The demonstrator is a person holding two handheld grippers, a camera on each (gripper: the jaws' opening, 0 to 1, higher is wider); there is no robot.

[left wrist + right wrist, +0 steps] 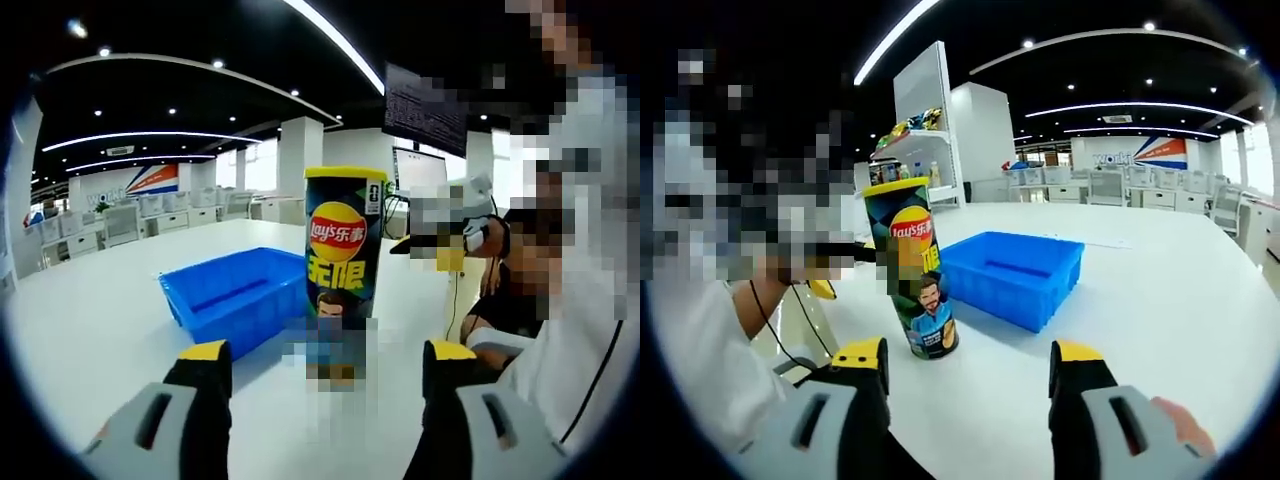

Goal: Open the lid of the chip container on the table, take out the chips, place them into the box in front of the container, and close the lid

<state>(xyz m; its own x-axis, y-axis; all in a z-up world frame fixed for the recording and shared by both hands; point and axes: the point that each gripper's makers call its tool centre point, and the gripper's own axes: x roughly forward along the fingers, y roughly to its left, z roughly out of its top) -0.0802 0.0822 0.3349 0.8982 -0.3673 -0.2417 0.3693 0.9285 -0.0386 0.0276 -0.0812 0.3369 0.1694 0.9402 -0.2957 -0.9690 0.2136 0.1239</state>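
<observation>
A tall dark Lay's chip can [343, 262] with a yellow lid [345, 173] stands upright on the white table [90, 330]; the lid is on. Beside it sits a blue plastic box [233, 295]. My left gripper [327, 362] is open, a short way in front of the can, with nothing between its yellow-tipped fingers [205, 352]. In the right gripper view the same can [912, 268] stands left of centre and the blue box [1014, 275] lies to its right. My right gripper [971, 366] is open too, short of the can and holding nothing.
A person in a white top [565, 340] sits close beside the table's edge. A shelf with goods [912, 140] stands behind the can, and office desks line the far wall. Bare white table [1160, 310] stretches around the box.
</observation>
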